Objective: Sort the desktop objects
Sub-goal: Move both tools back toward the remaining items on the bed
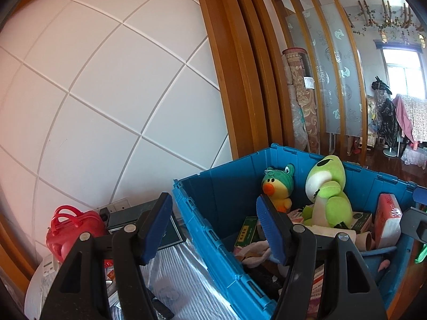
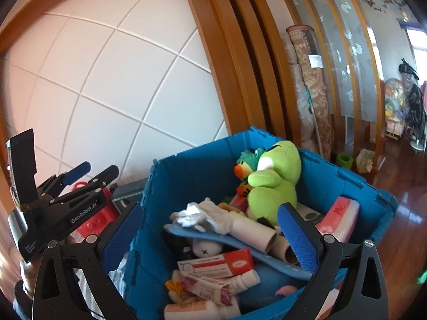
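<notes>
1. the blue crate [image 2: 149,213] sits in front of me, open at the top and packed with clutter; its near left corner stands between my right gripper's [image 2: 210,229] blue pads.
2. inside i count two plush toys at the back: a big green frog [image 2: 275,181] and a small duck in a frog hood [image 1: 277,186], touching each other.
3. in front of them lie a white glove [image 2: 202,216], two cardboard tubes [image 2: 253,230], a blue strip [image 2: 240,248], a red-and-white box [image 2: 216,264] and a pink tissue pack [image 2: 339,221] against the right wall.
4. my left gripper [image 1: 213,226] is spread apart with nothing in it, straddling the crate's left rim.
5. my right gripper is also spread wide, empty.
6. left of the crate: a red bag [image 1: 72,229] by the white panelled wall [image 1: 106,93], and a silvery sheet [image 1: 181,272] on the surface.
7. free room is above the crate; the wooden frame [image 1: 240,80] closes in behind.
</notes>
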{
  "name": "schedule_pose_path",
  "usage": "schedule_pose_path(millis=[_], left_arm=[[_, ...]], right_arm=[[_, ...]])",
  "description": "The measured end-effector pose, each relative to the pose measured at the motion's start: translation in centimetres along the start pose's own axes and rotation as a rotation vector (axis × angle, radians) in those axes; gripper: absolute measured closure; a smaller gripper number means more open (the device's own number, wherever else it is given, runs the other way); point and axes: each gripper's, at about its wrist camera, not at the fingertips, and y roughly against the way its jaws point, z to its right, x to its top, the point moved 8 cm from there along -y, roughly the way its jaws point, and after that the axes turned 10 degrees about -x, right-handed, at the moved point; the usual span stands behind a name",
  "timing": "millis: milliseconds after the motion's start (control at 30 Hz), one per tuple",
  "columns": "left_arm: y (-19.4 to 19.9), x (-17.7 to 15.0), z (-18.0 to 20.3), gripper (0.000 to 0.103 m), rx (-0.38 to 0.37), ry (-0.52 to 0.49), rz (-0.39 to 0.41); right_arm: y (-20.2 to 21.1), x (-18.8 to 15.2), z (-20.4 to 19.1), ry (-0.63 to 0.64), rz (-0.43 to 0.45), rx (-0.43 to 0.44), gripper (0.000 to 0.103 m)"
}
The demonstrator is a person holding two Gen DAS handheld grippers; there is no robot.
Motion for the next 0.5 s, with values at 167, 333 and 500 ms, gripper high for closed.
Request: schedule_pose_path(millis=[167, 333, 500], left_arm=[[1.8, -1.7, -3.5, 0.038, 0.018, 0.011, -0.010], [3.9, -3.8, -8.0, 0.038, 0.040, 0.010, -0.023], [6.0, -6.5, -13.0, 0.038, 0.058, 0.021, -0.048]], right_arm=[[0.6, -1.0, -4.0, 0.027, -0.002, 0.013, 0.000], [1.0, -2.7, -8.5, 0.037, -0.015, 0.030, 0.000], [1.2, -5.0, -13.8, 0.054, -0.049, 0.040, 0.000]])
